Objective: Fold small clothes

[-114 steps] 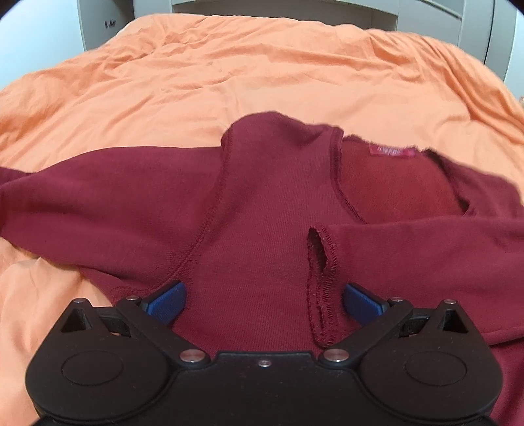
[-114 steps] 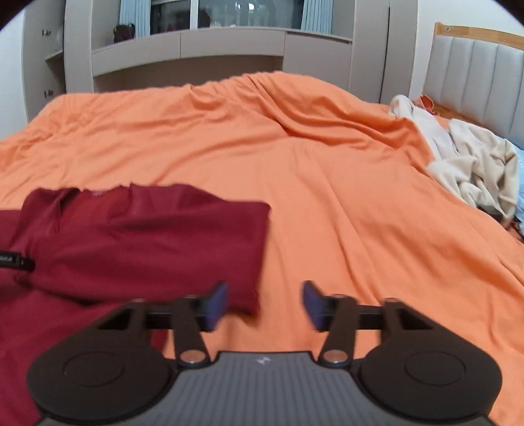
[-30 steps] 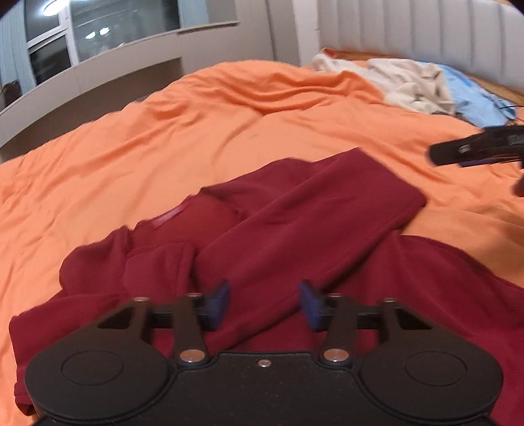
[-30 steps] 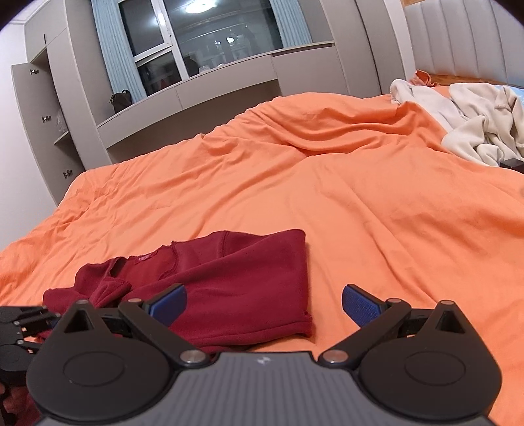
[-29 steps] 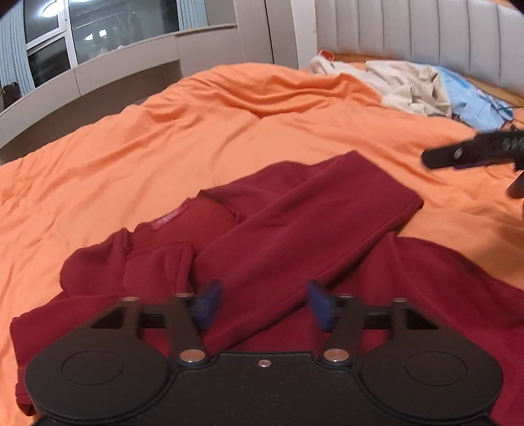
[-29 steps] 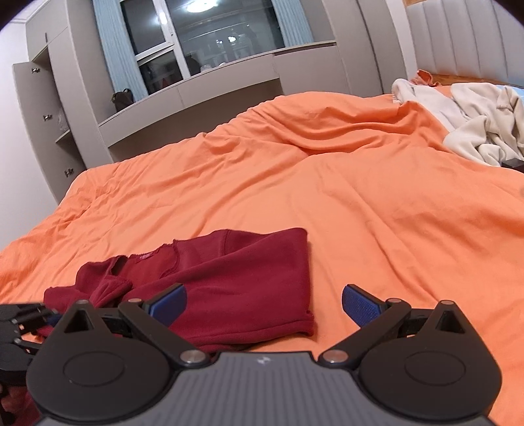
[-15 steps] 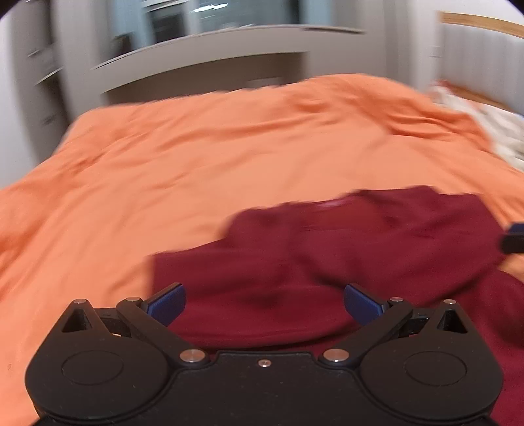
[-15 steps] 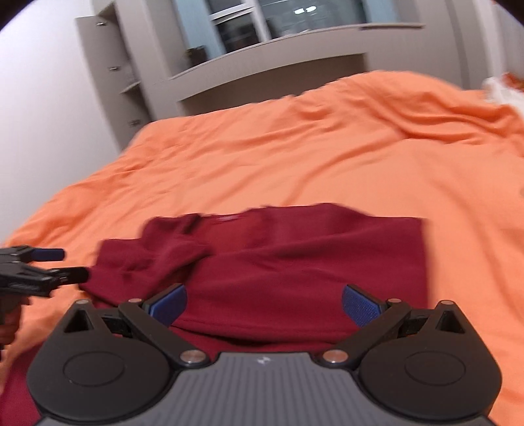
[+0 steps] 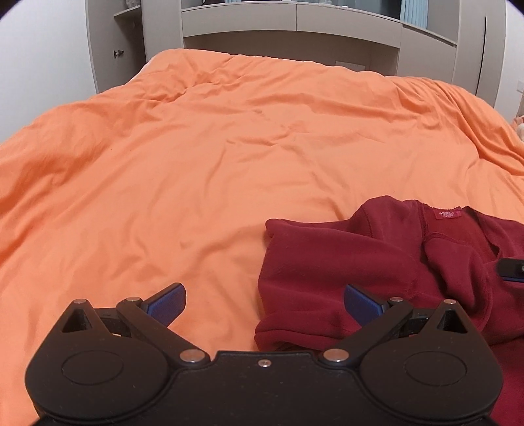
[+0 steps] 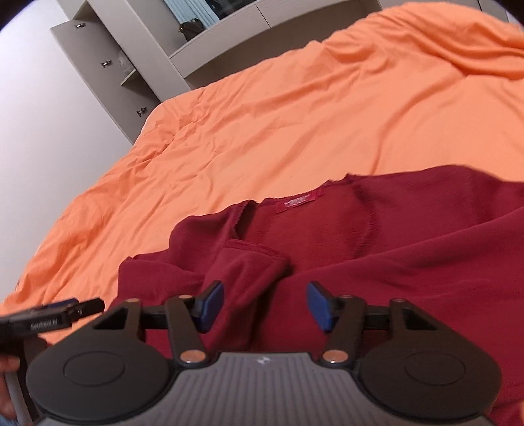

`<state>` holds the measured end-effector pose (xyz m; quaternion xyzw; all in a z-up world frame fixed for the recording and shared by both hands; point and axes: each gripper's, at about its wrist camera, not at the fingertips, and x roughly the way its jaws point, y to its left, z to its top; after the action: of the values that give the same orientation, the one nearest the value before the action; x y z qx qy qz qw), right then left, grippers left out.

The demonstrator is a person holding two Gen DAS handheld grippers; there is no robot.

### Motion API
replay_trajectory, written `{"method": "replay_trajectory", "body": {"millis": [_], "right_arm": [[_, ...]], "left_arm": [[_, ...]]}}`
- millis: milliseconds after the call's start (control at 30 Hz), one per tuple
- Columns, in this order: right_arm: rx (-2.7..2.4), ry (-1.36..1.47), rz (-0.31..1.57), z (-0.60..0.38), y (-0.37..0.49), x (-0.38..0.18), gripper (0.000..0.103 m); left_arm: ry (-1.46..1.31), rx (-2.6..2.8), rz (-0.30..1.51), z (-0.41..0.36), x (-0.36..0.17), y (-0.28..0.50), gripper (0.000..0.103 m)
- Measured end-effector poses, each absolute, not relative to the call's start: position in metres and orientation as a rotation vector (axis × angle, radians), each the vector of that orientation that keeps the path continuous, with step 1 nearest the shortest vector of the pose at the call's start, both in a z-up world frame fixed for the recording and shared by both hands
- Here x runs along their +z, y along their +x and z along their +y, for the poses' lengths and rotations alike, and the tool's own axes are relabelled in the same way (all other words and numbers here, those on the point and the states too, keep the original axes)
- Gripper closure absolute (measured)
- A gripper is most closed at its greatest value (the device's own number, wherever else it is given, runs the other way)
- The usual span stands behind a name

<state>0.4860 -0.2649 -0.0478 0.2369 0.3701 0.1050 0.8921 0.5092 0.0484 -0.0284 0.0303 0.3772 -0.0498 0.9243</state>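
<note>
A dark red long-sleeved top (image 9: 376,262) lies on the orange bed cover (image 9: 213,147), its sleeves folded over the body and a pink neck label (image 9: 447,214) showing. My left gripper (image 9: 265,303) is open and empty, low over the top's left edge. In the right wrist view the top (image 10: 376,245) fills the lower right. My right gripper (image 10: 265,306) is partly open and empty, just above a folded sleeve cuff (image 10: 252,265). The left gripper's tip (image 10: 52,318) shows at the left of that view.
The orange cover (image 10: 294,114) spreads wide to the left and beyond the top. Grey cabinets and shelves (image 9: 294,29) stand behind the bed. A white wall (image 10: 49,114) runs along the bed's left side.
My left gripper has swung left to the top's left edge and opened wide. My right gripper has moved in over the top and its jaws have narrowed.
</note>
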Motion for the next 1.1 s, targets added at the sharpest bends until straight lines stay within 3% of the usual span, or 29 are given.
{"method": "replay_trajectory", "body": {"millis": [67,133,200,233,433,633,667,733,800,1067,1100], "right_arm": [[0.203,0.488,0.776,-0.256,0.492,-0.05,0.06],[0.189,0.468,0.787,-0.246,0.498,-0.052,0.085],[0.165,0.434,0.792,-0.239,0.5,-0.053,0.097],[0.146,0.423,0.779,-0.238,0.497,-0.051,0.098],[0.045,0.377,0.664,-0.263,0.436,-0.029,0.099],[0.083,0.382,0.773,-0.286,0.404,-0.038,0.091],[0.082,0.378,0.778,-0.288,0.4,-0.039,0.088],[0.08,0.39,0.766,-0.294,0.39,-0.037,0.063],[0.079,0.405,0.739,-0.298,0.387,-0.036,0.054],[0.002,0.364,0.728,-0.298,0.438,-0.047,0.057],[-0.012,0.354,0.745,-0.296,0.444,-0.052,0.074]], "left_arm": [[0.068,-0.108,0.77,0.046,-0.029,0.508,0.001],[0.079,-0.117,0.765,0.043,-0.029,0.506,0.001],[0.081,-0.125,0.762,0.041,-0.029,0.504,0.001],[0.079,-0.129,0.764,0.04,-0.029,0.503,0.001],[0.093,-0.169,0.764,0.04,-0.026,0.491,0.001],[0.111,-0.203,0.802,0.049,-0.032,0.476,0.001],[0.115,-0.204,0.807,0.05,-0.033,0.475,0.001],[0.125,-0.205,0.81,0.054,-0.033,0.473,0.001],[0.125,-0.201,0.809,0.057,-0.032,0.474,0.001],[0.039,-0.17,0.815,0.066,-0.028,0.49,0.0],[0.04,-0.167,0.817,0.065,-0.028,0.491,0.0]]}}
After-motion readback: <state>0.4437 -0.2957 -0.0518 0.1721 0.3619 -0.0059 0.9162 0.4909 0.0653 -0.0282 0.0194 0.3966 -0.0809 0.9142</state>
